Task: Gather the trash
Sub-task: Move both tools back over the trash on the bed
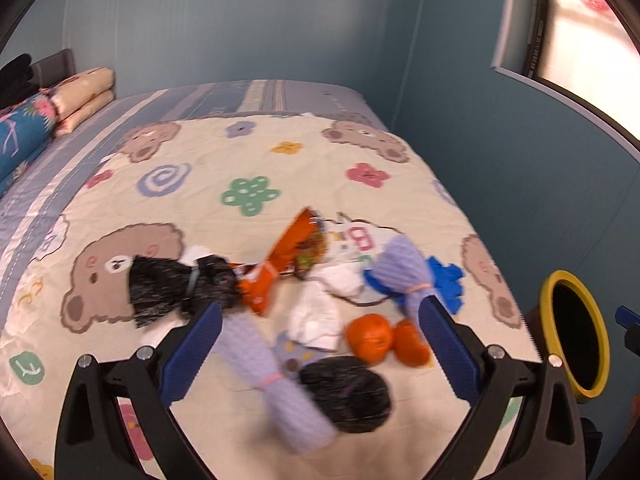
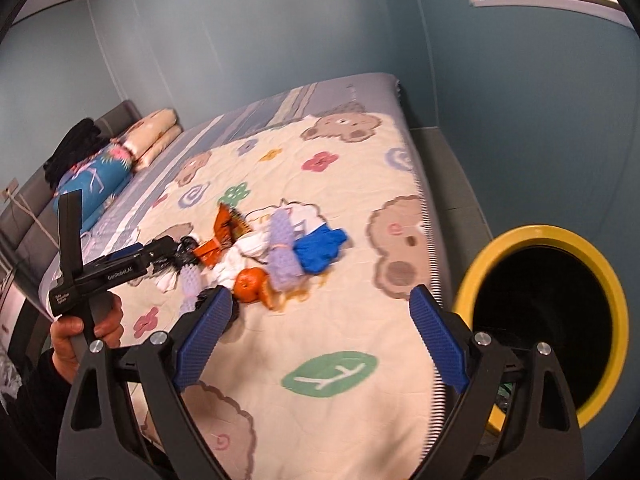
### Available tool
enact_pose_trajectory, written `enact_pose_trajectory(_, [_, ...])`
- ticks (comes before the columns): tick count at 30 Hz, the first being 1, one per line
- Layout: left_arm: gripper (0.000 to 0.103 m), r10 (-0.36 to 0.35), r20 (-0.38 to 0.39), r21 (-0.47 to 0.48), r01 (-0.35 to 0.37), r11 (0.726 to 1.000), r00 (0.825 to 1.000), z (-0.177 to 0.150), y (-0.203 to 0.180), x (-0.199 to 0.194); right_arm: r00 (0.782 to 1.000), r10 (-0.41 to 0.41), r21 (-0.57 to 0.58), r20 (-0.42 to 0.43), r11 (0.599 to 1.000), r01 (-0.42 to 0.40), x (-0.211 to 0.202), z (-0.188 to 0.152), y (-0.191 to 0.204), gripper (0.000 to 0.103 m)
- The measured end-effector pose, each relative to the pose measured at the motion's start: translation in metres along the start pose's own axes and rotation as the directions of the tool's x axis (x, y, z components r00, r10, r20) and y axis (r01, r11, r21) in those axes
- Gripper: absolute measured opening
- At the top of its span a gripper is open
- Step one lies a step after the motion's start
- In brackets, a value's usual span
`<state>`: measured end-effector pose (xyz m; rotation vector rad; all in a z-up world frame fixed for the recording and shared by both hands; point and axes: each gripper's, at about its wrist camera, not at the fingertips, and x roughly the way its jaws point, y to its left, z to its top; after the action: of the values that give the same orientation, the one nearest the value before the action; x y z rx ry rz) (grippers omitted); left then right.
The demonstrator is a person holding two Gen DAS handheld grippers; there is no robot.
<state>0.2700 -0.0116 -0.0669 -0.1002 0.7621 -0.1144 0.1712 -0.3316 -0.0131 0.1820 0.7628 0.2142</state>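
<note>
Trash is being shown heaped on a cream quilt [image 1: 280, 152] printed with bears and flowers, which is spread over a bed; the heap lies toward the near right part of the quilt. In the left wrist view an orange snack wrapper [image 1: 280, 264] is seen at the middle of the heap; crumpled white tissue [image 1: 316, 316] lies just near of it; two orange pieces of mandarin peel [image 1: 386, 338] are resting side by side to the right of the tissue. A blue glove [image 1: 446, 280] is lying at the right of the heap, partly under a lavender bundle [image 1: 404, 268] tied with a pink band; a second lavender bundle [image 1: 272, 376] lies nearer, beside a black bundle [image 1: 348, 394]; another black bundle [image 1: 176, 288] is seen at the left. Much of this is blurred.

The left gripper [image 1: 320, 352] is being held over the near part of the heap with its blue pads wide apart; nothing is being pressed between them. The right gripper [image 2: 324, 336] is likewise being held wide, over bare quilt, with nothing in it. In the right wrist view a hand [image 2: 86, 328] is seen gripping the handle of the left gripper, at the near left.

A yellow-rimmed bin [image 2: 536, 236] with a dark mouth is standing just off the right edge of the bed; folded bedding [image 1: 80, 96] is stacked at the far left.
</note>
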Motion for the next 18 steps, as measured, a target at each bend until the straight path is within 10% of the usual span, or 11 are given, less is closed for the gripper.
enact_pose_trajectory(18, [0.095,0.165,-0.091,-0.089,-0.173,0.981,0.982,-0.032,0.124,0.034,0.992,-0.061,-0.133,-0.112,0.990,0.046,0.108,0.012,0.045,0.087])
